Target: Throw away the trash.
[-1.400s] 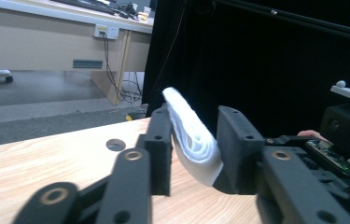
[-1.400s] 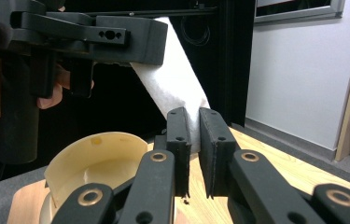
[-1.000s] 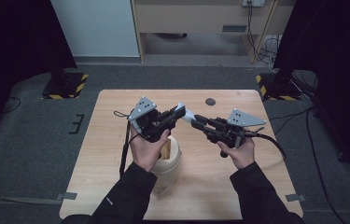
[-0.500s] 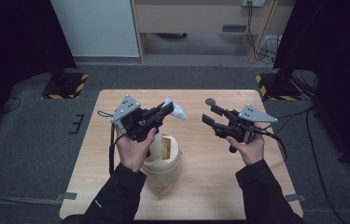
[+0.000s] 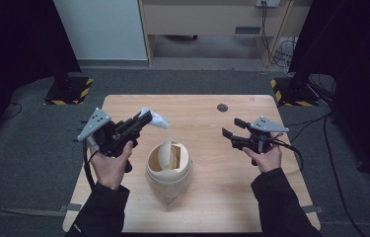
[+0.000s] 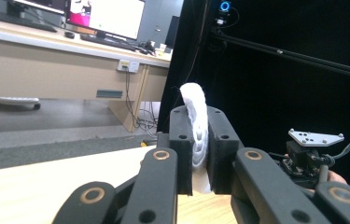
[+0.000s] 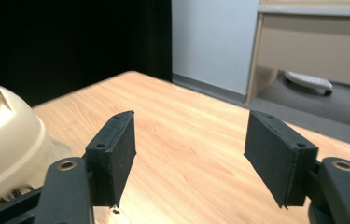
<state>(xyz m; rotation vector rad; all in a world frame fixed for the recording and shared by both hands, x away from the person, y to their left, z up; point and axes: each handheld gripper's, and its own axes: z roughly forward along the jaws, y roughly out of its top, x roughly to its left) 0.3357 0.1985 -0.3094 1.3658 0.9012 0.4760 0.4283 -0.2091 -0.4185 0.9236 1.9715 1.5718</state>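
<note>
White piece (image 5: 158, 120), soft-looking and possibly folded cloth or foam, is the work item; it is clamped between the fingers of the left gripper (image 5: 145, 118) and held in the air above the left half of the counter (image 5: 207, 197), up and to the left of the cream container. In the left gripper view the white piece (image 6: 195, 135) stands upright between the two black fingers (image 6: 182, 144), pinched along its lower part with its rounded top projecting free. Largest item on the counter is the cream container (image 5: 168, 170), which sits near the centre with a slot-like opening on top. The right gripper (image 5: 231, 129) hovers over the right half, well apart from the container; its fingers have just been opening and stand apart with nothing between them. If the container is the destination, align the free end with the opening before lowering. Maintain the pinch until then. Keep the right gripper clear, or use it to steady the container wall. A small dark disc (image 5: 222, 107) lies near the far edge.
</note>
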